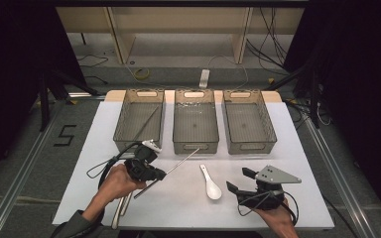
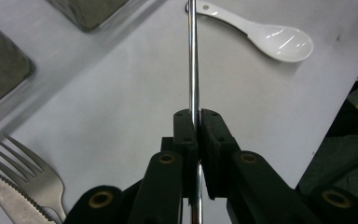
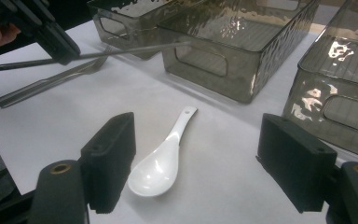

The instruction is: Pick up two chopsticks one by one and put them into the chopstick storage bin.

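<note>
Surface (image 1: 287, 148): a white sheet is spread over it, and everything else is carried on it.
Bins: three see-through grey bins are set side by side along the far edge. The left bin (image 1: 121, 126) has a thin metal stick lying slantwise in it; the middle bin (image 1: 178, 134) and the right bin (image 1: 269, 126) are seen with bare floors.
Right gripper (image 1: 242, 179): it is held at the near right, low over the surface, with its jaws wide apart and nothing between them. In the right gripper view the spoon is seen lying between and just beyond the jaws, untouched.
Left gripper (image 1: 161, 173): it is held at the near left, lifted off the surface, with its jaws clamped together on the rod.
Rod (image 1: 182, 160): a thin metal rod is gripped partway along its length and is pointed slantwise toward the front of the middle bin, its far tip close to that bin's front wall. It is carried clear of the surface.
Fork (image 2: 32, 172) and knife (image 2: 7, 198): they are laid side by side at the near left, below the left hand.
Spoon (image 1: 211, 184): a white ceramic spoon is laid near the middle, between the two grippers, bowl toward the near edge.
</note>
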Demonstrator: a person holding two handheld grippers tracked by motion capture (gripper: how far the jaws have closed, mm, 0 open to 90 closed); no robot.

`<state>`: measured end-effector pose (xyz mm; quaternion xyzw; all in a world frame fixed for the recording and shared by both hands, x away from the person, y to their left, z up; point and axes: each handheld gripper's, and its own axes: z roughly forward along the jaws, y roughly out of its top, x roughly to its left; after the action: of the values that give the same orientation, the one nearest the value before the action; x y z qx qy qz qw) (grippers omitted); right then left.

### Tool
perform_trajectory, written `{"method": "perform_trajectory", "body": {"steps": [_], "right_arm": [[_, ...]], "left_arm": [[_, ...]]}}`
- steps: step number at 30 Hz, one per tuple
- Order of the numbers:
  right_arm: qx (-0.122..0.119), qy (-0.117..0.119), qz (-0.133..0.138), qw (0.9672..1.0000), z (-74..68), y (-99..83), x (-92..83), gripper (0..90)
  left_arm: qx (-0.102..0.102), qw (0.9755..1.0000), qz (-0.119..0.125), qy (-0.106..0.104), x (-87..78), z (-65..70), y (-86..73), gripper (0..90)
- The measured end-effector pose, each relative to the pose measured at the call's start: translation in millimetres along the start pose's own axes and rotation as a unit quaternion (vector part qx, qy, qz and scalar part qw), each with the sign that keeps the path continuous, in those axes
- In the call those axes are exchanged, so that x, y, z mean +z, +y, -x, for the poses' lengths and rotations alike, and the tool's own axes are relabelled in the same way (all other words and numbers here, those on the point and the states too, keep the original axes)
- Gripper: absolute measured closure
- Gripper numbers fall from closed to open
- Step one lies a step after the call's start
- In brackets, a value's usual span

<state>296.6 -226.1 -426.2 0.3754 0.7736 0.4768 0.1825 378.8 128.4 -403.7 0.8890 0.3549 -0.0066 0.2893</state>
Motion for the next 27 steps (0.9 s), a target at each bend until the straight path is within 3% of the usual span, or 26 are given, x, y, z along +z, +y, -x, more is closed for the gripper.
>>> {"method": "perform_trajectory", "body": {"steps": [18,27], "right_arm": [[0.009,0.003,0.000,1.0000,2.0,-1.2,0.6,28.5],[0.013,0.003,0.000,0.9999,2.4,-1.4,0.6,28.5]], "left_arm": [[-0.022,0.9970,0.071,0.023,-36.5,-33.4,19.4,85.2],[-0.047,0.9920,0.108,0.046,-47.6,-59.7,33.8,85.1]]}}
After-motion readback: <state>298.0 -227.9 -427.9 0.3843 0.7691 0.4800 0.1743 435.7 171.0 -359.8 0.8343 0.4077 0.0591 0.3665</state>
